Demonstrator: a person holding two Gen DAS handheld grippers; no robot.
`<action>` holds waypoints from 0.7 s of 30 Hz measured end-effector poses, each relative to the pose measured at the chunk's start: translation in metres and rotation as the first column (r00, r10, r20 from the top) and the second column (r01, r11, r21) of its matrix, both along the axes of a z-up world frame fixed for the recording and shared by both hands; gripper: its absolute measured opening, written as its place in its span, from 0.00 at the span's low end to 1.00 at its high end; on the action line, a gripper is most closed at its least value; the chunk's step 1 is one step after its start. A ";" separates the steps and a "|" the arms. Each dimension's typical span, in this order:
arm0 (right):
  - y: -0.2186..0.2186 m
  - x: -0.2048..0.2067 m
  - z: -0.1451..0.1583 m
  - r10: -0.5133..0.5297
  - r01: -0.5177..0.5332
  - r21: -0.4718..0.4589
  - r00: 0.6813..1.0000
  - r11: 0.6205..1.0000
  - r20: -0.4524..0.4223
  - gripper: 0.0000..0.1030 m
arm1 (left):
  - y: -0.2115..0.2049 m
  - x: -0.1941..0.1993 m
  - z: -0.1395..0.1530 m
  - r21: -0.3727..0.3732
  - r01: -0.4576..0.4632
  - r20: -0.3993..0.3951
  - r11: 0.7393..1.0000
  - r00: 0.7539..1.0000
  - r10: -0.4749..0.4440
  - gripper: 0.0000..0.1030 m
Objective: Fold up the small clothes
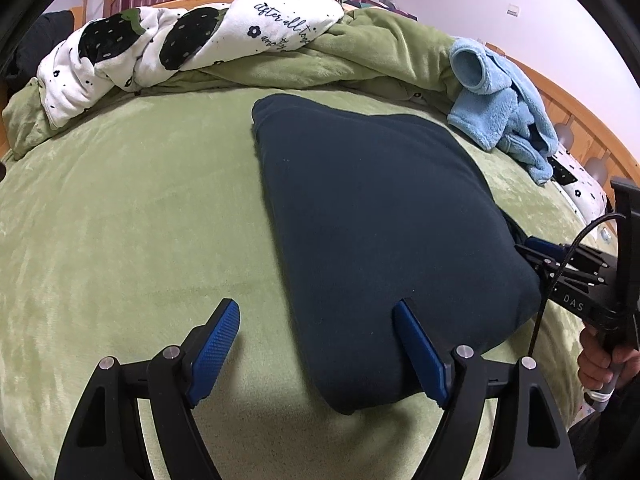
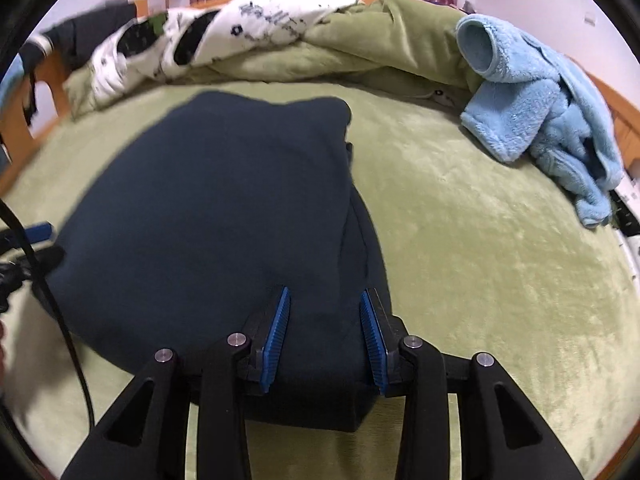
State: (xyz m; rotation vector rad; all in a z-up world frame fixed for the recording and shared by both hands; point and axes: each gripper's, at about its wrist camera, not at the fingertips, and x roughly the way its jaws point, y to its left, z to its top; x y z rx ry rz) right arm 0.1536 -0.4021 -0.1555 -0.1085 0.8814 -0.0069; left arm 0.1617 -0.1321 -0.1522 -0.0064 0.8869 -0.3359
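Note:
A dark navy garment point(image 1: 372, 216) lies folded into a thick pad on the green bed cover point(image 1: 120, 220). My left gripper point(image 1: 316, 308) is open; its right finger rests over the garment's near left part, its left finger over the bed cover. In the right wrist view the garment point(image 2: 208, 208) fills the middle. My right gripper point(image 2: 324, 300) has its jaws partly closed around a thick fold of the garment's near right edge. The right gripper also shows in the left wrist view point(image 1: 532, 250) at the garment's right side. The left gripper's blue pad point(image 2: 38, 229) shows at the garment's left edge.
A light blue fleece garment point(image 1: 508, 108) point(image 2: 540, 92) lies at the far right of the bed. A bunched white quilt with black strawberry prints point(image 1: 180, 40) point(image 2: 224, 28) and a green blanket point(image 1: 380, 48) lie along the far side. The wooden bed frame point(image 1: 580, 120) runs along the right.

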 end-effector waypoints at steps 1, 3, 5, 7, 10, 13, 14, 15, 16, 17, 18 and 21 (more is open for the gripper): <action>0.000 0.000 0.000 -0.002 0.002 -0.011 1.000 1.000 -0.001 0.35 | 0.000 0.000 0.001 0.001 0.001 0.003 1.000 1.000 -0.001 0.78; -0.001 0.000 0.003 -0.011 0.011 -0.010 1.000 1.000 -0.007 0.35 | 0.002 -0.001 0.004 0.001 -0.004 0.003 1.000 1.000 0.004 0.77; -0.006 0.000 0.010 -0.022 0.023 0.025 1.000 0.999 -0.008 0.35 | 0.004 -0.002 0.008 -0.001 -0.012 0.009 1.000 1.000 0.012 0.77; -0.011 -0.001 0.020 -0.041 0.041 0.057 0.999 0.998 -0.005 0.35 | 0.004 -0.004 0.012 0.009 -0.016 0.013 1.000 1.000 0.016 0.75; -0.017 -0.007 0.038 -0.068 0.066 0.090 0.997 0.994 0.019 0.36 | 0.004 -0.007 0.022 0.020 -0.035 0.019 0.999 0.999 0.035 0.75; -0.022 -0.016 0.054 -0.089 0.084 0.106 0.995 0.991 0.038 0.36 | 0.004 -0.014 0.037 0.011 -0.059 0.030 0.998 0.998 0.059 0.75; -0.024 -0.020 0.059 -0.096 0.092 0.110 0.995 0.990 0.036 0.36 | 0.004 -0.018 0.044 0.010 -0.069 0.041 0.998 0.997 0.068 0.75; -0.025 -0.024 0.063 -0.099 0.095 0.118 0.994 0.988 0.034 0.36 | 0.004 -0.021 0.049 0.016 -0.079 0.051 0.997 0.996 0.078 0.75; -0.027 -0.029 0.068 -0.105 0.100 0.130 0.994 0.986 0.031 0.36 | 0.004 -0.025 0.056 0.028 -0.089 0.063 0.996 0.994 0.088 0.75; -0.028 -0.034 0.072 -0.111 0.106 0.141 0.993 0.984 0.029 0.36 | 0.004 -0.031 0.063 0.035 -0.096 0.076 0.995 0.993 0.093 0.75; -0.029 -0.039 0.078 -0.125 0.120 0.150 0.992 0.981 0.025 0.36 | 0.004 -0.037 0.070 0.035 -0.104 0.088 0.994 0.991 0.101 0.75; -0.029 -0.054 0.094 -0.148 0.143 0.154 0.989 0.978 0.026 0.36 | 0.008 -0.054 0.088 0.021 -0.129 0.109 0.991 0.986 0.126 0.75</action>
